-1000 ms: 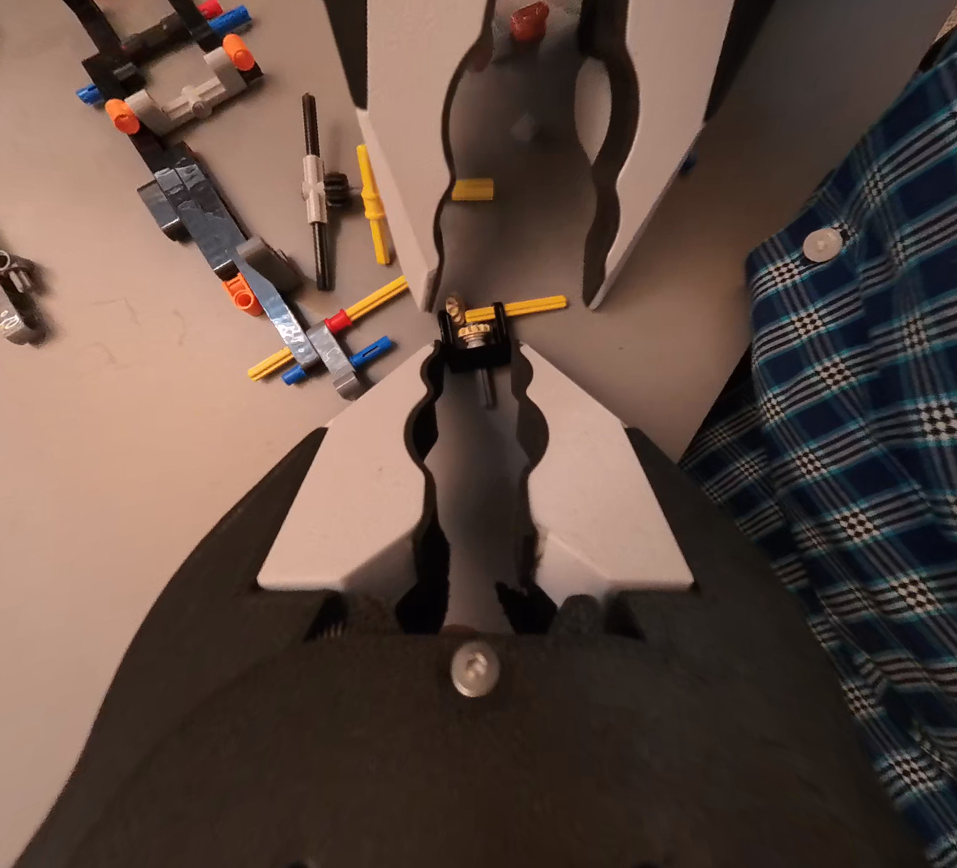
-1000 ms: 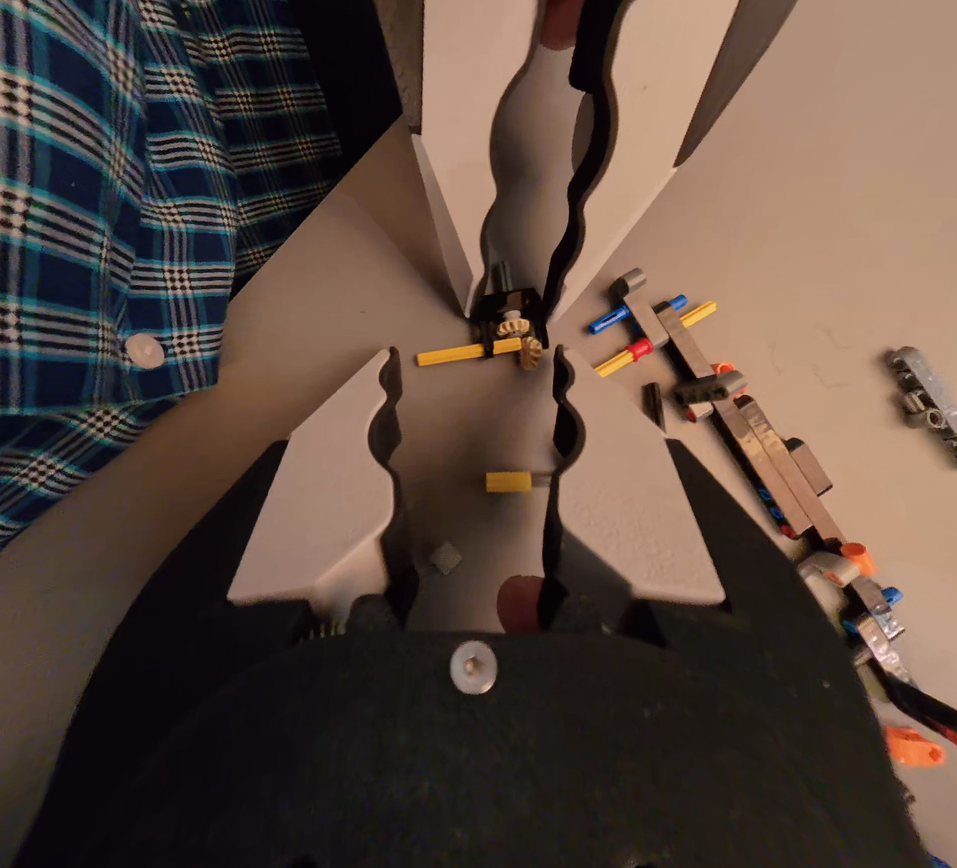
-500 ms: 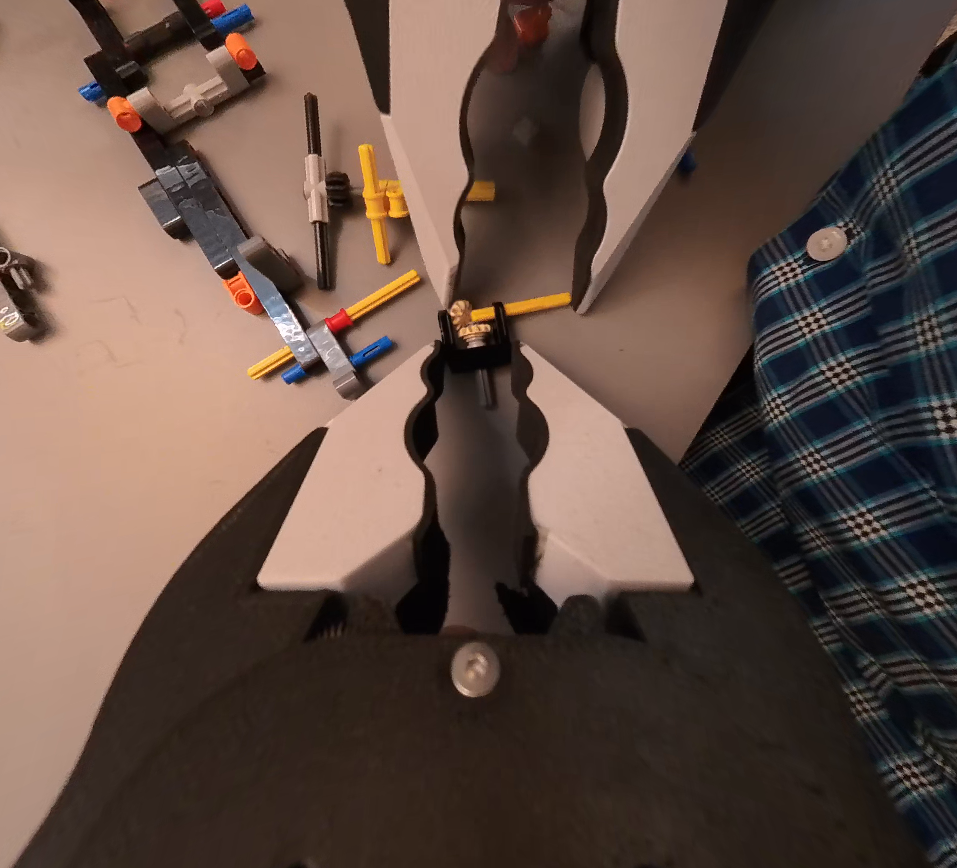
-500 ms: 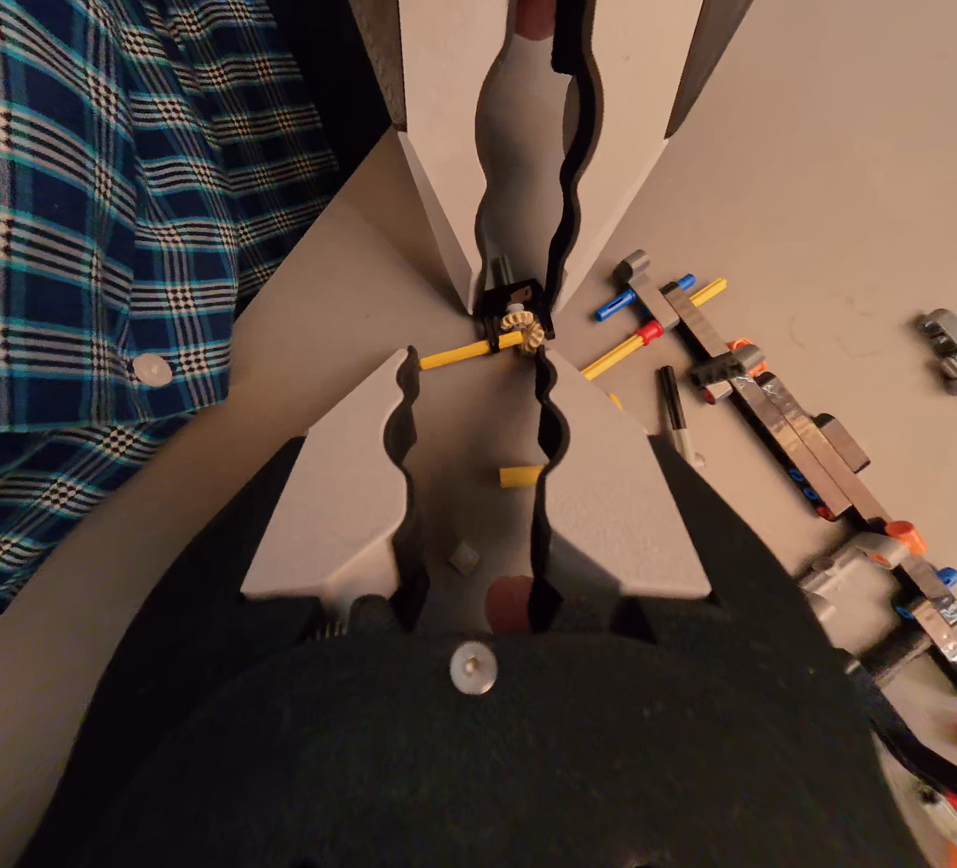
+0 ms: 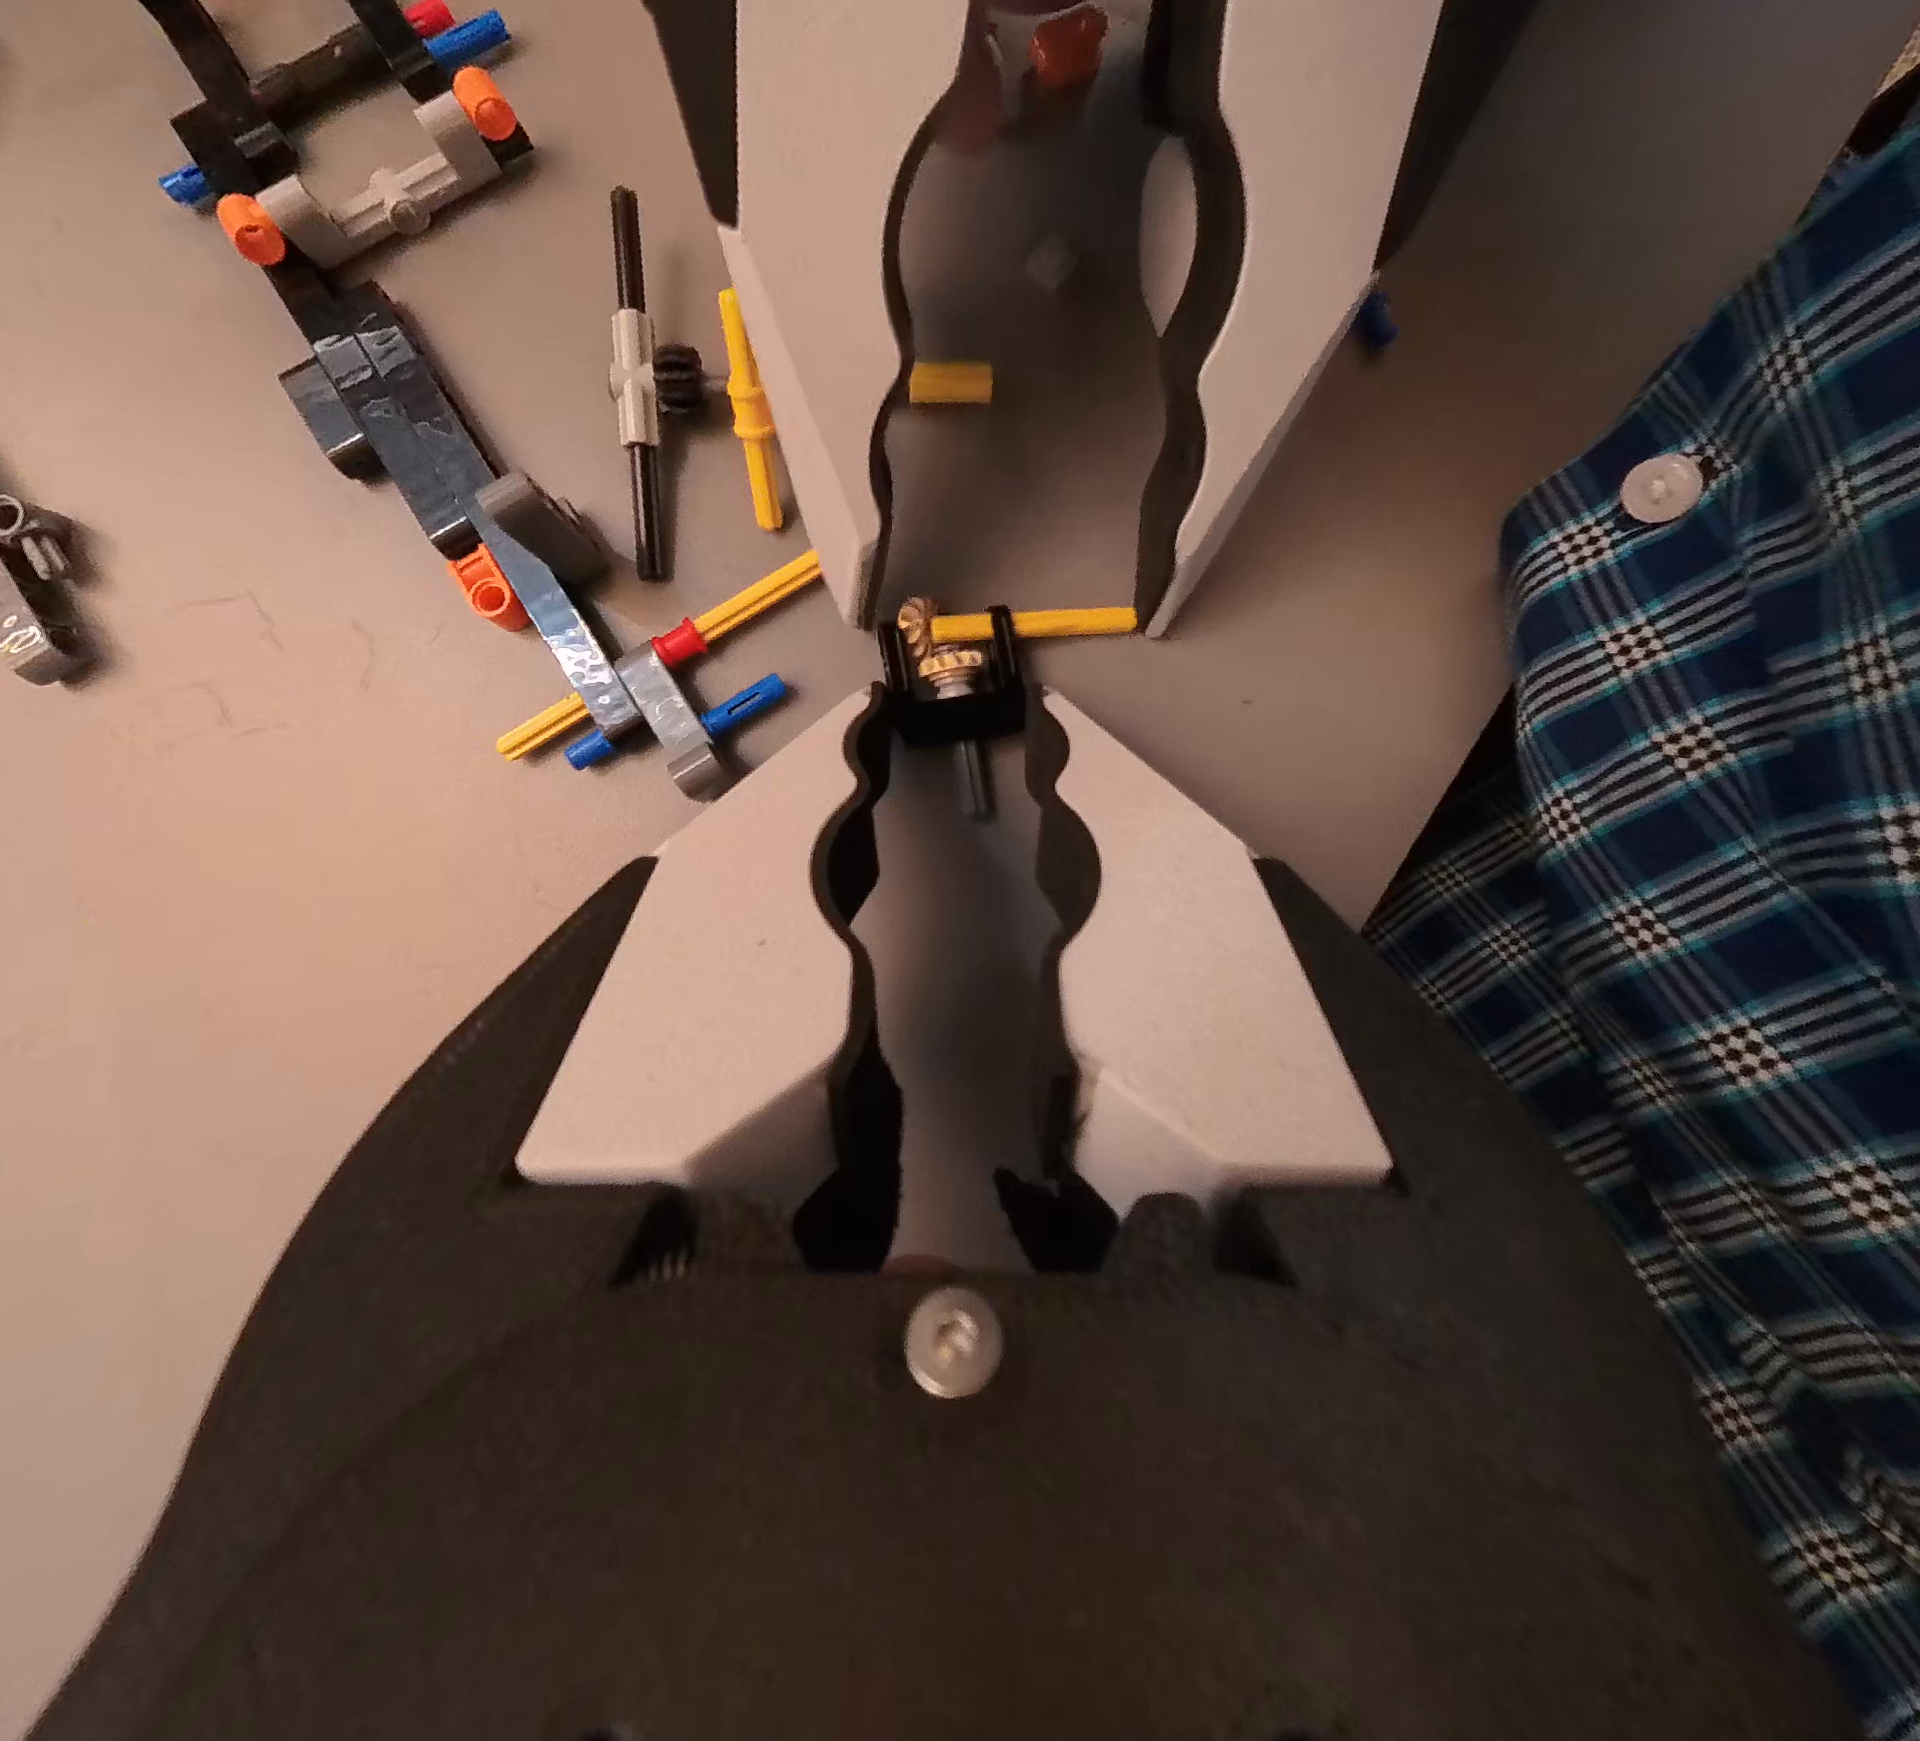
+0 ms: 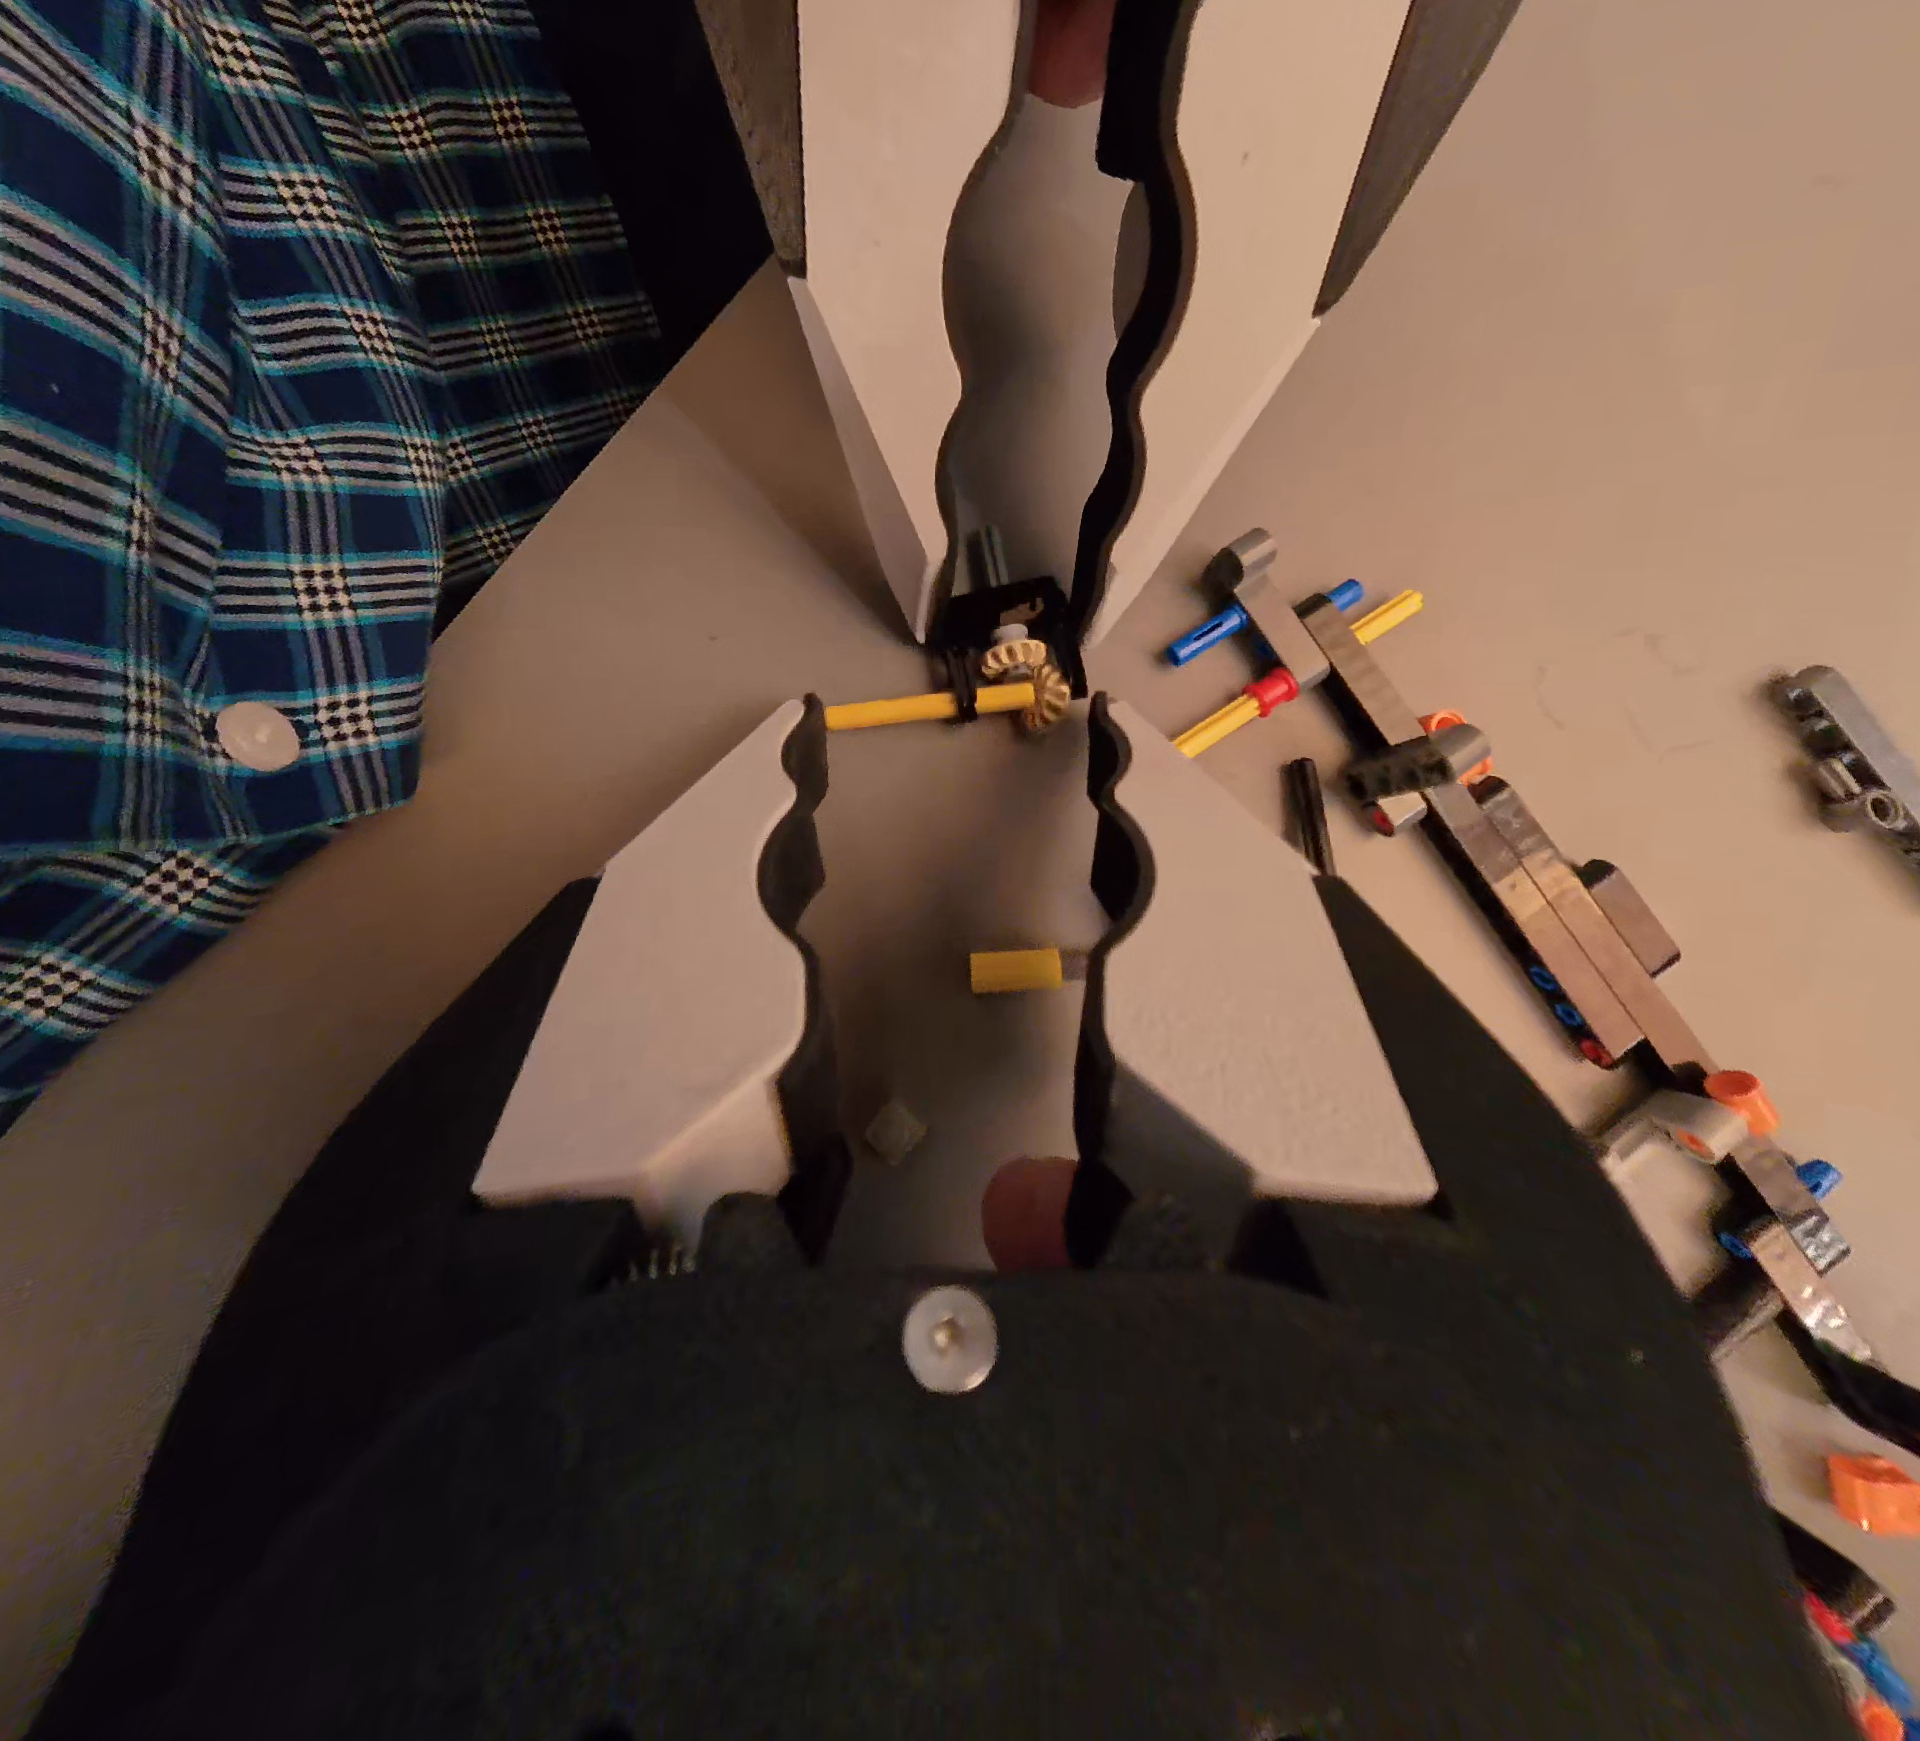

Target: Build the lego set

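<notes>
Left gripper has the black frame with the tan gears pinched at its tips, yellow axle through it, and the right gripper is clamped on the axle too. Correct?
Not quite. The left gripper does pinch the black frame with the tan gears and yellow axle, but the right gripper is open. The right wrist view shows its fingertips spread to either side of the assembly, not clamped on the axle.

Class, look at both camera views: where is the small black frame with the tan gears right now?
The black frame is pinched at the tips of the left claw, mid-picture in both views. The yellow rod through it spans the open right claw.
</notes>
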{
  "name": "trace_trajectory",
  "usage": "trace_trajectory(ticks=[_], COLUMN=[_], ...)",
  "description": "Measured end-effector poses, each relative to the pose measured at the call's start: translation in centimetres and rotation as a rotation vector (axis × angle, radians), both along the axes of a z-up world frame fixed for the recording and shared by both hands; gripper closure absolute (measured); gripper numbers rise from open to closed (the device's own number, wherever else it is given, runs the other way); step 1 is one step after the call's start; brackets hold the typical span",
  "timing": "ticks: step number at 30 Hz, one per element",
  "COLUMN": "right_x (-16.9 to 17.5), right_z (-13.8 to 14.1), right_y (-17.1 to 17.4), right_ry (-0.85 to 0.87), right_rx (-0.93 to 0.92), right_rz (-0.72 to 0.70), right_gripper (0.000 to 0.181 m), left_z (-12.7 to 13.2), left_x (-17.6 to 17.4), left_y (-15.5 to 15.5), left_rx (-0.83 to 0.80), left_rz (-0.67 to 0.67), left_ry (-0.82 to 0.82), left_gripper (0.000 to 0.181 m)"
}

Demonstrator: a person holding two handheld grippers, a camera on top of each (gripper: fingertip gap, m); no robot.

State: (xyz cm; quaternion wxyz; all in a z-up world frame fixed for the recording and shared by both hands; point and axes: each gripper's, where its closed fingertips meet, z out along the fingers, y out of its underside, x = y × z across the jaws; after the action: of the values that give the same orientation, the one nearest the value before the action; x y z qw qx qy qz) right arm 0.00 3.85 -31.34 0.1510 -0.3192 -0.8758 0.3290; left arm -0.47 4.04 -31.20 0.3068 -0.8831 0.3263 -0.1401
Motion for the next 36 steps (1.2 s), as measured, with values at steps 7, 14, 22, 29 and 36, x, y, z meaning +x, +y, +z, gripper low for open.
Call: trace_trajectory(ticks=[7,14,22,29,36], right_x=[-0.2,-0.31,-0.34,-0.19,-0.36], right_z=[0.02,0.01,0.1,-0.24,-0.26], right_y=[-0.09,-0.33,0.06,0.1,-0.11], right_ry=[0.018,0.018,0.023,-0.036,-0.021], right_rx=[-0.003,0.0,0.018,-0.039,-0.044], right_rz=[0.007,-0.023,-0.105,-0.156,-0.164], right_gripper=[0.133,0.133,0.13,0.141,0.143], left_z=[-0.08,-0.12,-0.18,-0.26,-0.28], left_x=[-0.23,-0.27,-0.35,-0.38,-0.44], left_y=[0.2,0.23,0.31,0.38,0.37], left_rx=[0.001,0.002,0.008,0.007,0.006], left_rz=[0.001,0.008,0.015,0.016,0.017], left_ry=[-0.002,-0.002,0.006,0.014,0.012], left_gripper=[0.158,0.158,0.158,0.158,0.158])
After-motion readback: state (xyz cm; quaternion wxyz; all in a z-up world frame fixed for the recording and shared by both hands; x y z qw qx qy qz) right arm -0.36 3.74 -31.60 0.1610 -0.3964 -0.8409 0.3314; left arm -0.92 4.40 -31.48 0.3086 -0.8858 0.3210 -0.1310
